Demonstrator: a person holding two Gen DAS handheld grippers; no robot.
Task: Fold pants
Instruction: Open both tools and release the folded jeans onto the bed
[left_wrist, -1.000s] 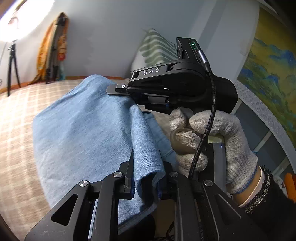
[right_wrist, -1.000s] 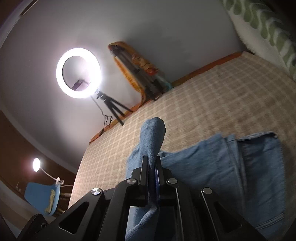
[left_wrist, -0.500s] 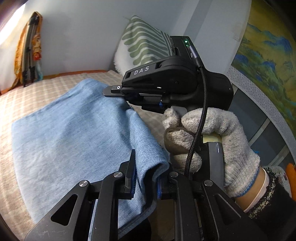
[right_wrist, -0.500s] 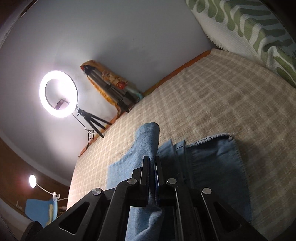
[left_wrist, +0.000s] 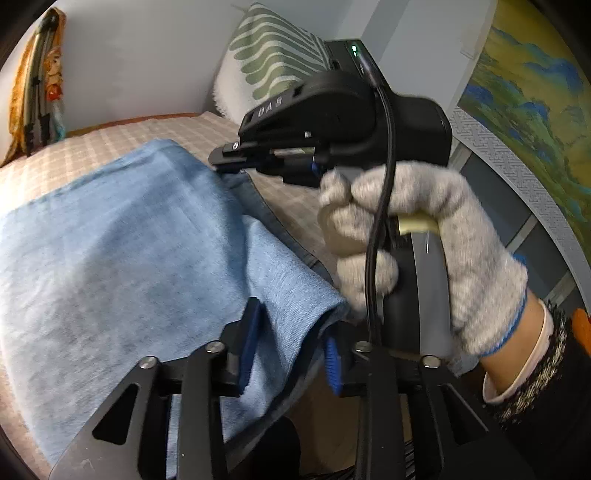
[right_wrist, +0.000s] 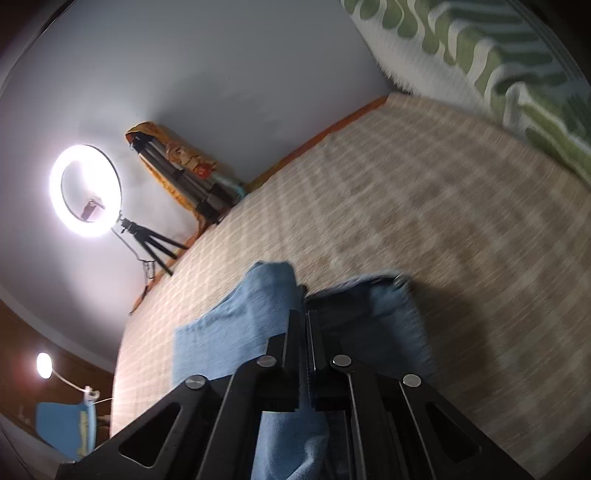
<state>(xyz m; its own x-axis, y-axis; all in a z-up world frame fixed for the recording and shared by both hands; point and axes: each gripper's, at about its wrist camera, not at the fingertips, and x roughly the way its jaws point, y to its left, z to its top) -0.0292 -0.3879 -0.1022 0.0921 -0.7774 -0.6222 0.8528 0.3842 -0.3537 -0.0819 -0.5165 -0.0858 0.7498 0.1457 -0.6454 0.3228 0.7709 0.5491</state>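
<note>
Left wrist view, from the left: shows a folded tripod (left_wrist: 35, 96) in orange cloth leaning on the wall past the far edge of the checked bed cover (left_wrist: 110, 136). Shows the light blue pants (left_wrist: 110, 258) spread wide over the cover, lying doubled, with a darker denim layer peeking out along the right edge of the fold.

Low in the middle, finds the left gripper (left_wrist: 290, 354) straddling a raised fold of the pants. Has just been opening its jaws; keeps the fold between the blue pads (left_wrist: 247, 347), slack rather than squeezed.

Further right, shows the right gripper (left_wrist: 225, 158) with its tips down at the far right edge of the pants, carried by a hand (left_wrist: 424, 251) in a grey knit glove, fist tight round the handle, a black cable (left_wrist: 380, 221) running across the knuckles. Behind it, leans a green-and-white striped pillow (left_wrist: 273, 55) at the head end of the cover; at the far right, hangs a landscape painting (left_wrist: 535, 110).

Right wrist view, from the left: shows a lit ring light (right_wrist: 86, 188) on a small tripod (right_wrist: 155, 243) beyond the cover's far edge. In the middle, has the right gripper (right_wrist: 306, 332) clamped hard on a pinch of the pants (right_wrist: 229, 325), cloth sticking up past the tips and hanging out below the jaws. Leaves the rest of the pants lying on the cover to either side, blurred.
</note>
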